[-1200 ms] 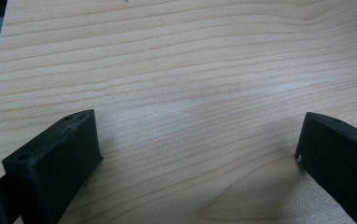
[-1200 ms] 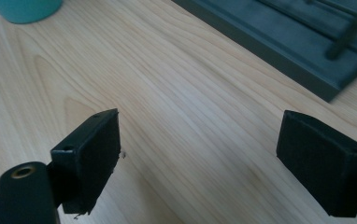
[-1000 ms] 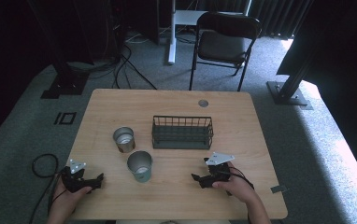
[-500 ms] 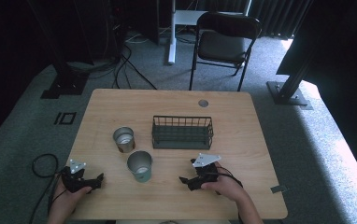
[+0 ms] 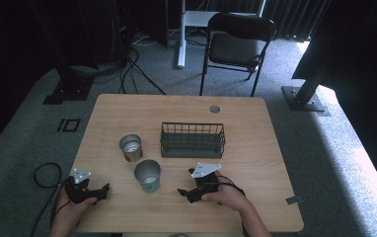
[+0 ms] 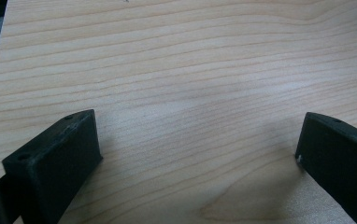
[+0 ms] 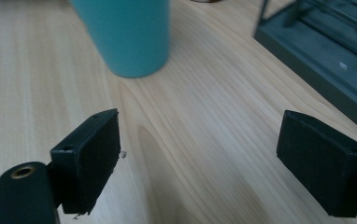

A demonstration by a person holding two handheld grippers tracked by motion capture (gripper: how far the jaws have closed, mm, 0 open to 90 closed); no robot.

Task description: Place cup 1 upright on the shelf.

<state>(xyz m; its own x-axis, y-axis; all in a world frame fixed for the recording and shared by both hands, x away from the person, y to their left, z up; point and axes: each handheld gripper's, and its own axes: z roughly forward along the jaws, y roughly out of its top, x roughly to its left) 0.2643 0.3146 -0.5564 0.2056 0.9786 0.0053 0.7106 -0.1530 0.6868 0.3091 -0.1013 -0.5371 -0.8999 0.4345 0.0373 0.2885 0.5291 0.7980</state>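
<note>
A teal cup [image 5: 148, 175] stands upright near the table's front middle, and its lower part [image 7: 126, 32] rises ahead of my right gripper's jaws. Behind it to the left stands a brown-sided metal cup [image 5: 131, 147]. My right gripper [image 5: 185, 192] is open, low over the table, just right of the teal cup and apart from it. At the front left corner my left gripper [image 5: 103, 189] is open over bare wood [image 6: 190, 93], with nothing between its jaws.
A dark wire basket [image 5: 192, 140] sits at the table's centre, and its base [image 7: 317, 51] lies to the right of my right gripper. A round grommet [image 5: 214, 109] is near the back edge. A folding chair [image 5: 238, 44] stands beyond the table.
My right gripper has moved left along the front of the table toward the teal cup. The left gripper has stayed in place.
</note>
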